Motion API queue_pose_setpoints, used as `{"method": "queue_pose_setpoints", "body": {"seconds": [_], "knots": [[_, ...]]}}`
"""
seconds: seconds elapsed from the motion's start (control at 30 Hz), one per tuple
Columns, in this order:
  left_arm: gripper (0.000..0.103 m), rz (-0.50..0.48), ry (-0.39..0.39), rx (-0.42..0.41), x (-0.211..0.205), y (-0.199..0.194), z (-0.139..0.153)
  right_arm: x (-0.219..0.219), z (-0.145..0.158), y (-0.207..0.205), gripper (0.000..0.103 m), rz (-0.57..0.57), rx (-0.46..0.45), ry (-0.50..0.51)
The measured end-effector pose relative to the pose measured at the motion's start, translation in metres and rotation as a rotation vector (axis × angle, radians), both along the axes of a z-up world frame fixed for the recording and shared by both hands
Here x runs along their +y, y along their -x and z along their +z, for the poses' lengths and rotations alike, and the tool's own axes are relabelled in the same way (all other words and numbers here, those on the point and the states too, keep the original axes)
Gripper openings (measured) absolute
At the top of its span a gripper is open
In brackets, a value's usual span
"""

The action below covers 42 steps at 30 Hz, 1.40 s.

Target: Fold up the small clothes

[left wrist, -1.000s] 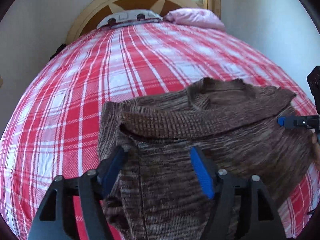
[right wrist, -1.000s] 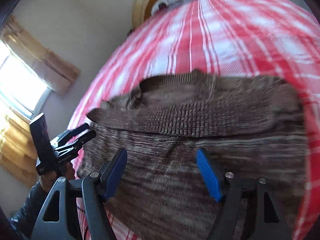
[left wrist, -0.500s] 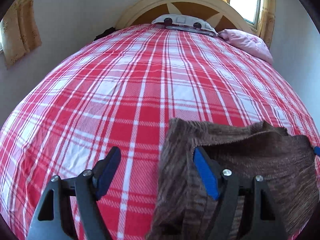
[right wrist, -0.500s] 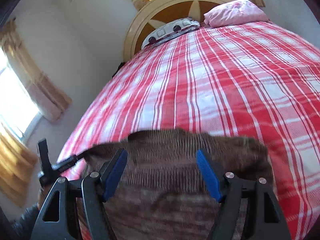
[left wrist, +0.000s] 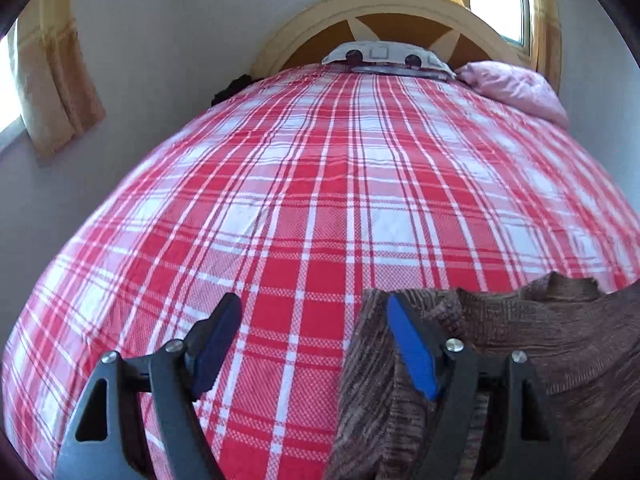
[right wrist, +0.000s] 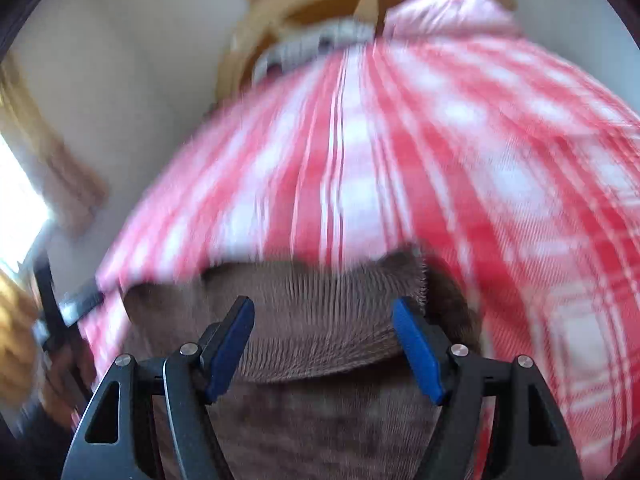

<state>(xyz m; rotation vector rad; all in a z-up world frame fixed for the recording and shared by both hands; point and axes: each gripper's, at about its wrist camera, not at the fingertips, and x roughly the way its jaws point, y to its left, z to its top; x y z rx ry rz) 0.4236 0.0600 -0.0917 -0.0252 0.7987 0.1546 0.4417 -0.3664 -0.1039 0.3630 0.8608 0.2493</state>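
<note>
Left gripper point(left wrist: 312, 344), black frame with blue pads, jaws spread wide, nothing between them. It hangs over the red-and-white plaid bedspread point(left wrist: 320, 184). Its right finger sits over the left edge of the brown marled knit sweater point(left wrist: 520, 344); whether it touches the cloth, cannot tell. Its left finger is over bare plaid.

The sweater lies on the near part of the bed, lower right in the left wrist view, bunched with a raised fold along its far edge. Rest of the bedspread beyond it is flat.

Right gripper point(right wrist: 324, 340), same black and blue build, jaws also wide apart and holding nothing. Right wrist view is motion-blurred. The sweater point(right wrist: 320, 328) fills the space beneath and between its fingers, ribbed band across the far edge, smoother knit nearer the camera. Contact between fingers and knit, cannot tell.

At the left edge of the right wrist view a dark blurred shape shows, likely the other gripper, just beside the sweater's left corner; too smeared to read.

At the head of the bed: curved cream and brown wooden headboard point(left wrist: 400, 12), a white patterned pillow point(left wrist: 384, 56) against it, a pale pink pillow point(left wrist: 516, 88) to the right. Tan curtain point(left wrist: 48, 88) on the left wall by a bright window.
</note>
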Motion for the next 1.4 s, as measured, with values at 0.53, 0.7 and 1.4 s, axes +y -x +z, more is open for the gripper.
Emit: {"method": "queue_pose_setpoints", "body": {"seconds": [0.53, 0.7, 1.4], "knots": [[0.080, -0.135, -0.102, 0.073, -0.076, 0.008, -0.022, 0.070, -0.028, 0.001, 0.073, 0.246, 0.134, 0.033], [0.087, 0.045, -0.140, 0.108, -0.036, -0.023, -0.032, 0.063, -0.014, -0.023, 0.073, 0.081, 0.014, 0.015], [0.094, -0.180, -0.089, 0.131, -0.034, 0.130, -0.055, 0.036, -0.043, 0.177, 0.073, 0.167, 0.028, 0.438]]}}
